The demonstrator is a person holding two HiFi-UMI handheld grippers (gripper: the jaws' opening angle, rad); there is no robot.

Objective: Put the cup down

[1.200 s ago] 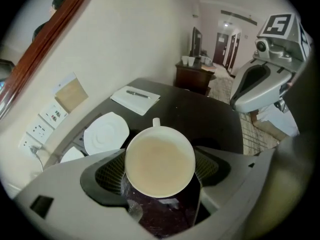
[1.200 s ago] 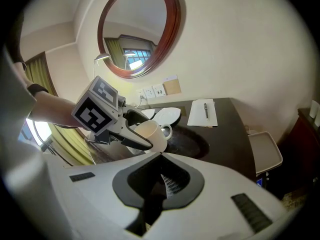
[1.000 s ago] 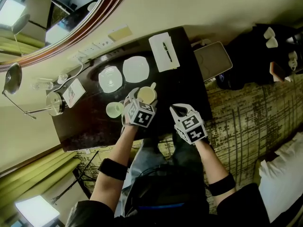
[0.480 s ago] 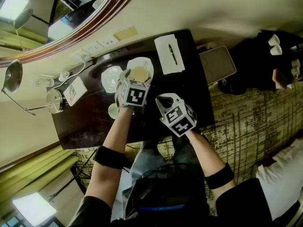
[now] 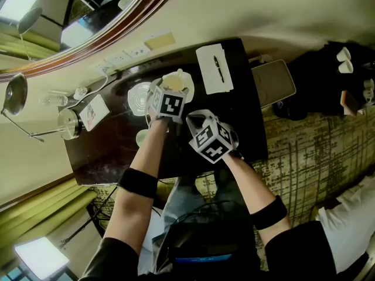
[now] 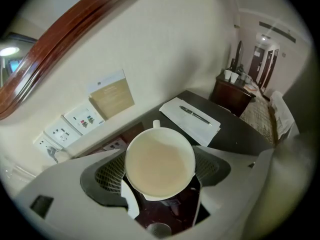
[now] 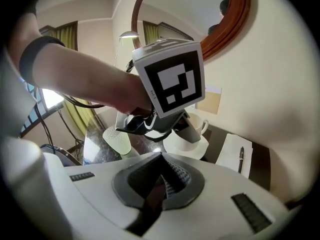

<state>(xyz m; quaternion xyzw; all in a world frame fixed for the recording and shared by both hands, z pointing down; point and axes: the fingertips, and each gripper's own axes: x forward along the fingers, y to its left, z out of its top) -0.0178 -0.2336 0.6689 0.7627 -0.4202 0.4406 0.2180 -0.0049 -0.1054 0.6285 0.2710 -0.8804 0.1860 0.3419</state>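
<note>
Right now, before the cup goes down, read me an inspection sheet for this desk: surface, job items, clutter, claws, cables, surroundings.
Surface: dark glossy table, set against the wall.
Job's things: white cup held over a white saucer; contact cannot be told.
Clutter: second saucer, pale green cup, paper sheet with pen, metal vessel, card.
Claws: left claw shut on the cup; right claw shut, empty.
Cables: white cable by the wall sockets.
Surroundings: round mirror, desk lamp, patterned carpet.
</note>
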